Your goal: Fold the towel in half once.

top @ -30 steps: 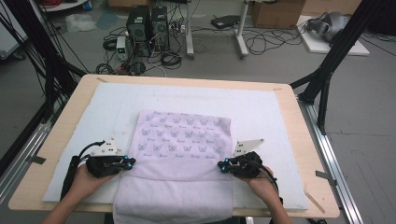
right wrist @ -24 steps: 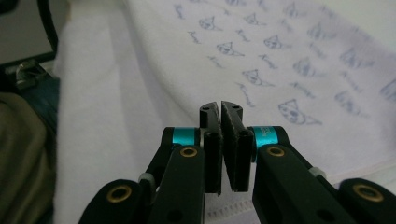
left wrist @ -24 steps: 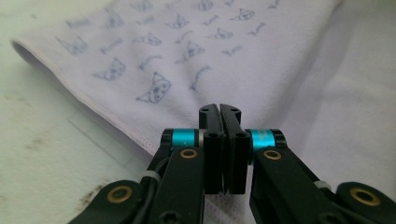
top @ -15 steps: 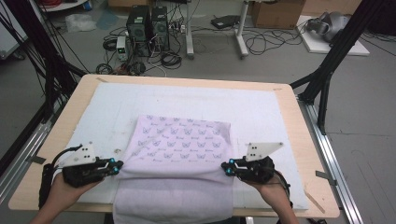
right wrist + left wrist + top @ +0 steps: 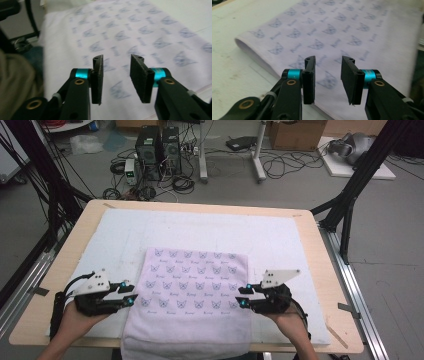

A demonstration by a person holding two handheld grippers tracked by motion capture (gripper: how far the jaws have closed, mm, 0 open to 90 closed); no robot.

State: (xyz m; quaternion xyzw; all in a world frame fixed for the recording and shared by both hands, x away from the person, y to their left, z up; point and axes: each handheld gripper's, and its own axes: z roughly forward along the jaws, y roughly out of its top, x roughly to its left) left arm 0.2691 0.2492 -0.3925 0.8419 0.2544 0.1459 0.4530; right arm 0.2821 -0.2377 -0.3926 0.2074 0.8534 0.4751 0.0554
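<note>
A pale lilac towel point(image 5: 192, 290) with a blue butterfly print lies folded on the white mat, its near end hanging over the table's front edge. My left gripper point(image 5: 129, 292) hovers at the towel's left edge, jaws open and empty. In the left gripper view the towel point(image 5: 352, 32) spreads beyond the left gripper point(image 5: 327, 80), with its folded edge at left. My right gripper point(image 5: 241, 296) sits at the towel's right edge, also open and empty. The right gripper view shows the towel point(image 5: 140, 32) under the open right gripper point(image 5: 116, 80).
A white mat point(image 5: 210, 230) covers most of the wooden table point(image 5: 330, 285). Black frame legs point(image 5: 355, 185) stand at the right and left. Computer towers point(image 5: 157, 145) and cables lie on the floor beyond the table. The person's clothing point(image 5: 15, 82) shows at the left of the right gripper view.
Both grippers first drew outward from the towel's sides, then came back in to its left and right edges. The towel now lies flatter, hanging further over the front edge.
</note>
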